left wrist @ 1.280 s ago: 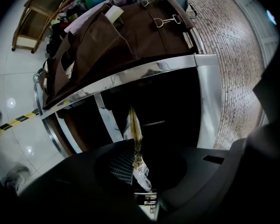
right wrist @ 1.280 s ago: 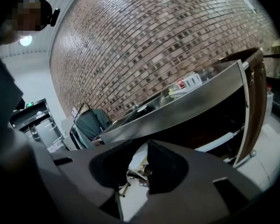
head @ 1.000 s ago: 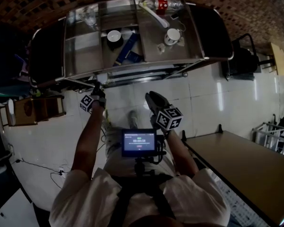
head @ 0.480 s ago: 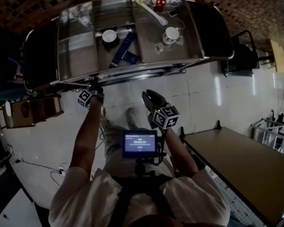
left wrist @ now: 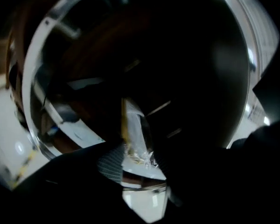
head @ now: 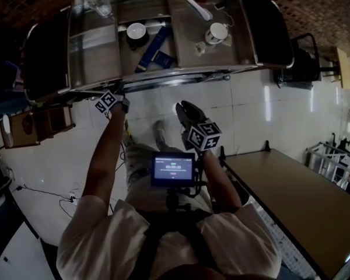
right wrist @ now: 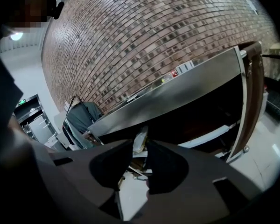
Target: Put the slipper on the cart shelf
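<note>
releasing the wrapped slipper (left wrist: 133, 129), seemingly on the cart shelf (right wrist: 210, 135): left gripper (left wrist: 137, 164) jaws just opened around it; right gripper (right wrist: 140, 148) closed, empty; withdrawal remains.

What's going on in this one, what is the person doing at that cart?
A person stands at a steel cart with a gripper in each hand. The left gripper reaches in under the cart's top, with what looks like the plastic-wrapped slipper between its jaws. Those jaws have just been opening, so it seems to be letting go. The right gripper is shut and hangs short of the cart.
</note>
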Available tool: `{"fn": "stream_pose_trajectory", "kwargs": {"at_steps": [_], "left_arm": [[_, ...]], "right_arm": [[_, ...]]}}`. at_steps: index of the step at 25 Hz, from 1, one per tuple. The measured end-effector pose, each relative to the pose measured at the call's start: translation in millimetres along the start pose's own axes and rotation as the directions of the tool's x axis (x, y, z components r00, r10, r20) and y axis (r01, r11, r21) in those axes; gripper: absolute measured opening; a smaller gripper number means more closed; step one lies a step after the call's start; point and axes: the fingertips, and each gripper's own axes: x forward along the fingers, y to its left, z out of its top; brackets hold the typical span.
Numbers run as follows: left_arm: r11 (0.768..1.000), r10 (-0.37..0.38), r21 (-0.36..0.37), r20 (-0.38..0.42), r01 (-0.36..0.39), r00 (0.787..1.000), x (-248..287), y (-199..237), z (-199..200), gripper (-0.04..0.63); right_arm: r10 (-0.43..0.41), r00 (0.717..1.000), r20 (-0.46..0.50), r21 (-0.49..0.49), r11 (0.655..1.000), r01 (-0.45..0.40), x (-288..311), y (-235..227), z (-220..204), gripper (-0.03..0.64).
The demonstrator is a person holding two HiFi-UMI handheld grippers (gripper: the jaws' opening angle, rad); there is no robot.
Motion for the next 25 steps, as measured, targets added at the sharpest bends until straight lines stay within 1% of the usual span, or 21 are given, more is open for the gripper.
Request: {"fn": "stream_pose_trajectory", "kwargs": {"at_steps": [1, 2, 3, 4, 5, 6, 9, 10, 14, 17, 20, 23, 25], "left_arm": [[0.996, 0.035, 0.082, -0.024, -0.033, 0.999, 2, 1, -3, 0.242], [0.985, 0.071, 0.161, -0.044, -0.063, 0.997, 1, 3, -5, 0.292], [0.969, 0.104, 0.229, -0.059, -0.088, 0.993, 0, 5, -6, 0.293], [0.954, 0.131, 0.279, -0.069, -0.107, 0.989, -3, 5, -7, 0.305], [0.943, 0.150, 0.310, -0.074, -0.120, 0.986, -6, 5, -6, 0.308], [0.937, 0.164, 0.324, -0.073, -0.132, 0.984, -9, 5, -6, 0.308], [0.930, 0.185, 0.333, -0.069, -0.152, 0.980, -21, 7, -8, 0.308], [0.930, 0.187, 0.336, -0.074, -0.152, 0.980, -23, 9, -9, 0.325], [0.938, 0.172, 0.319, -0.085, -0.137, 0.981, -25, 10, -10, 0.327], [0.943, 0.165, 0.304, -0.080, -0.134, 0.983, -49, 4, -18, 0.327], [0.952, 0.127, 0.288, -0.072, -0.101, 0.989, -88, -18, -28, 0.327], [0.972, 0.067, 0.228, -0.061, -0.051, 0.996, -126, -41, -40, 0.324], [0.980, 0.030, 0.199, -0.045, -0.021, 0.999, -153, -52, -47, 0.292]], "right_arm": [[-0.005, 1.000, -0.002, 0.008, 1.000, 0.005, 0, -2, -3, 0.109], [-0.008, 1.000, -0.005, 0.016, 1.000, 0.008, 0, -4, -7, 0.109], [-0.009, 1.000, -0.010, 0.023, 1.000, 0.009, 0, -4, -11, 0.109], [-0.008, 1.000, -0.013, 0.029, 1.000, 0.009, -1, -4, -14, 0.109], [-0.006, 1.000, -0.014, 0.032, 0.999, 0.007, -1, -3, -15, 0.109], [-0.004, 1.000, -0.011, 0.031, 0.999, 0.005, -2, -2, -15, 0.109], [-0.001, 1.000, 0.000, 0.023, 1.000, 0.001, -7, 1, -12, 0.109], [-0.001, 1.000, 0.005, 0.017, 1.000, 0.001, -8, 2, -9, 0.109], [0.005, 1.000, 0.021, 0.000, 1.000, -0.005, -3, -4, -2, 0.109], [0.005, 1.000, 0.030, -0.003, 1.000, -0.005, -12, -4, -2, 0.109], [0.010, 0.999, 0.052, -0.009, 1.000, -0.010, -28, 3, 3, 0.109], [0.022, 0.997, 0.072, -0.023, 1.000, -0.020, -36, 6, 11, 0.109], [0.030, 0.996, 0.084, -0.034, 0.999, -0.027, -41, 8, 15, 0.109]]}}
